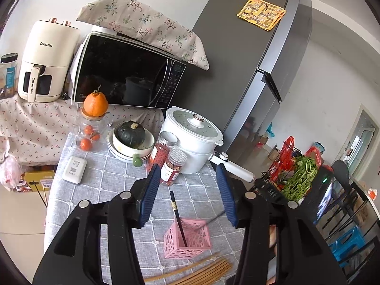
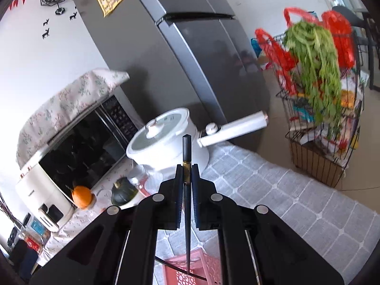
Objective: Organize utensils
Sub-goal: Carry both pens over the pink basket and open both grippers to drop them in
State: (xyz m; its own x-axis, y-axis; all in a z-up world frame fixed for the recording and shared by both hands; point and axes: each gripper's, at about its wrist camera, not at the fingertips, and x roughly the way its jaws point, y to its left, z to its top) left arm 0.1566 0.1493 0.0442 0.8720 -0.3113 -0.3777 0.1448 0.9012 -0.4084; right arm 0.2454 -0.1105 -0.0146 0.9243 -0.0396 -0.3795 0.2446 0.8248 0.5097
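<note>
A pink perforated utensil holder (image 1: pixel 187 238) stands on the grey checked tablecloth (image 1: pixel 111 180), below my left gripper (image 1: pixel 188 173), which is open and empty above it. One black chopstick (image 1: pixel 177 216) stands in the holder. Several wooden chopsticks (image 1: pixel 197 272) lie on the cloth in front of it. My right gripper (image 2: pixel 187 166) is shut on a black chopstick (image 2: pixel 187 166) with a gold band, held upright. Its lower tip hangs over the pink holder (image 2: pixel 187 270), where another black chopstick (image 2: pixel 175 267) lies across.
A white pot with a long handle (image 1: pixel 192 137), two spice jars (image 1: pixel 172 168), a bowl with a green squash (image 1: pixel 130 134), a glass jar with oranges (image 1: pixel 91 128), a white box (image 1: pixel 74 169), a microwave (image 1: pixel 128 76) and an air fryer (image 1: pixel 45 61) stand behind. A fridge (image 1: pixel 247 54) and a wire rack with greens (image 1: pixel 299 178) stand right.
</note>
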